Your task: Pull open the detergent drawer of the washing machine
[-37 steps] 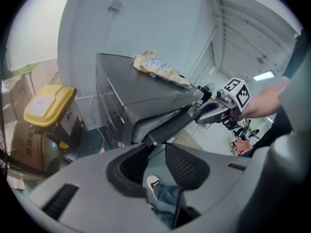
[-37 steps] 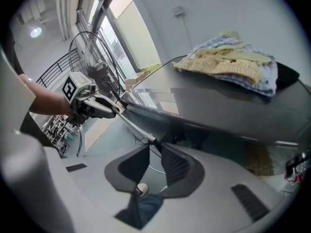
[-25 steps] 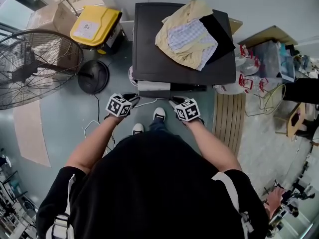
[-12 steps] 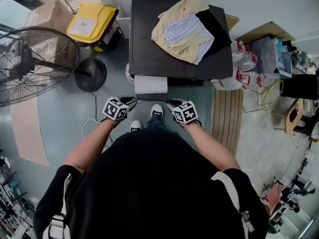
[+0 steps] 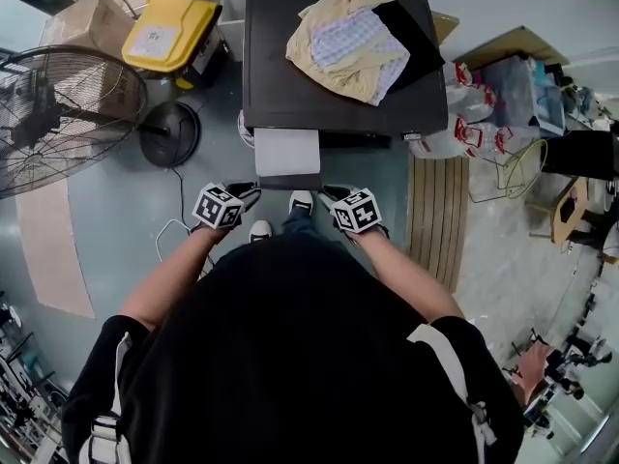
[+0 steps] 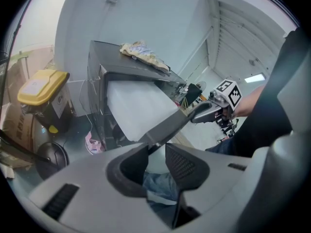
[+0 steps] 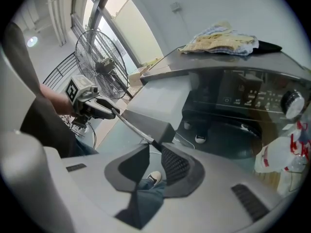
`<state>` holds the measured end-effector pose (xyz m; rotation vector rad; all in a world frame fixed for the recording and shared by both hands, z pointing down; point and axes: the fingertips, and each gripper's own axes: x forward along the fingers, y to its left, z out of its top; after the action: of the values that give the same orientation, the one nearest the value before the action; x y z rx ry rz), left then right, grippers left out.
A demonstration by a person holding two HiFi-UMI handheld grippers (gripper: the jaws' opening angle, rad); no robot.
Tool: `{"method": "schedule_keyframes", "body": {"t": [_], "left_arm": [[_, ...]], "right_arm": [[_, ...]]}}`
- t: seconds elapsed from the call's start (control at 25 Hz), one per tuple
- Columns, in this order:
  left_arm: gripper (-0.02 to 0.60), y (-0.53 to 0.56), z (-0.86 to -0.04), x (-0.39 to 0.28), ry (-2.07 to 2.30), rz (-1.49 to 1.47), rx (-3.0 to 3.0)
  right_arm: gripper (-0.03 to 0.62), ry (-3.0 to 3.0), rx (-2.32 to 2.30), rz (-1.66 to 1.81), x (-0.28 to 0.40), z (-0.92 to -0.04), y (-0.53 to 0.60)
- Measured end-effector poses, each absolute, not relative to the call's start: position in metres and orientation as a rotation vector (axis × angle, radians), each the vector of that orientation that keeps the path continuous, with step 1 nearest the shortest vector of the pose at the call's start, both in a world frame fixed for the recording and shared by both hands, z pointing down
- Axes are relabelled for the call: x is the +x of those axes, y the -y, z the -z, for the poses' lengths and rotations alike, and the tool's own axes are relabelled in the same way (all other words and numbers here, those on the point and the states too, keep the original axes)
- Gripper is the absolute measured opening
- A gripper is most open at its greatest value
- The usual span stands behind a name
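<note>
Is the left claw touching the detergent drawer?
Touching. The left gripper view shows the left claw pinching the detergent drawer at its front edge.

Clothes (image 5: 353,37) are piled on the washing machine (image 5: 290,80), the detergent drawer (image 5: 287,153) is stuck out at its near left, fan (image 5: 58,119) and bin (image 5: 164,32) are found further left

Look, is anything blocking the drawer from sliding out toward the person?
No object stands in its way. The left gripper and right gripper clamp the detergent drawer at its front ends. Only the person's own shoes stand on the floor in front of it.
</note>
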<state>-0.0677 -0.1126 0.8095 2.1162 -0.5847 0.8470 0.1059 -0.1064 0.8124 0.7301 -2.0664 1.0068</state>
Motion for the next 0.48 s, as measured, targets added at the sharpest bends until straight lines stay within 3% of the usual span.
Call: {"method": "schedule_keyframes", "body": {"t": [0.48], "left_arm": [[0.117, 0.083, -0.809, -0.065, 0.549, -0.834, 2.112]], "right_arm": [[0.077, 2.048, 0.729, -1.028, 0.109, -0.813, 0.075]]}}
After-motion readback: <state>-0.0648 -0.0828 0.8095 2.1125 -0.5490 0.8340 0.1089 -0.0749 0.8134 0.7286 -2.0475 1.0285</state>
